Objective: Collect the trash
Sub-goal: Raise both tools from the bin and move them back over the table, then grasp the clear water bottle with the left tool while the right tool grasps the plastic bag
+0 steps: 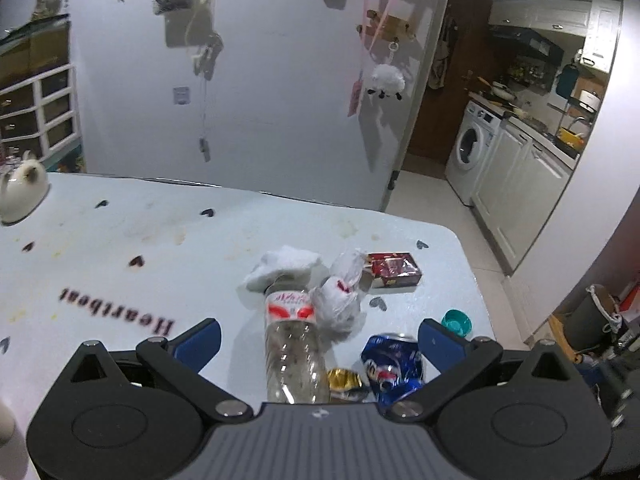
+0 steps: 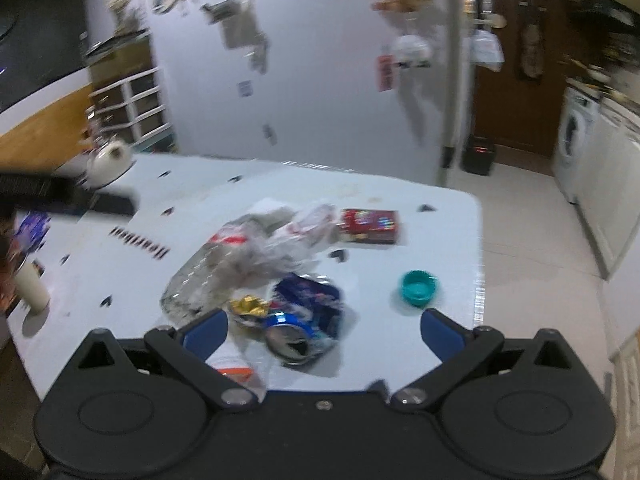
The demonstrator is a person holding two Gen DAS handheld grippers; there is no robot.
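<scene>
Pale blue bench (image 1: 120, 240) printed with dark hearts and the word "Heartbeat", set against a white wall hung with small ornaments; kitchen with a washing machine (image 1: 472, 152) off to the right.

Left tool (image 1: 319, 334) spread wide and released, gripping nothing, poised low over the trash heap. Straight ahead between its blue fingers (image 1: 200, 340): a clear plastic bottle (image 1: 292, 344) lying lengthwise, red-and-white label toward the far end, base nearest the tool. Just beyond the bottle's far end, a white crumpled tissue (image 1: 286, 266). Touching the bottle on its right, a crumpled plastic bag (image 1: 344, 300). Near the tool's right finger, a crushed blue can (image 1: 394, 364), with a gold foil wrapper (image 1: 344, 380) wedged between bottle and can. Farther back, a red box (image 1: 394, 270) lying flat beside the bag. Outside the right finger, a teal bottle cap (image 1: 457, 320), apart from the heap.

Right tool (image 2: 323, 334) likewise open and empty, hovering over the near edge of the bench; view blurred. Crushed blue can (image 2: 306, 316) directly between its fingers and closest to it, gold foil wrapper (image 2: 250, 305) just beside the left finger, clear plastic bottle (image 2: 200, 276) slanting away to the left. Crumpled plastic bag (image 2: 296, 236) behind the can, red box (image 2: 370, 226) beyond that. Teal bottle cap (image 2: 418, 288) ahead of the right finger, well apart from the pile. White rabbit figurine (image 2: 110, 162) at the far left corner of the bench.
</scene>
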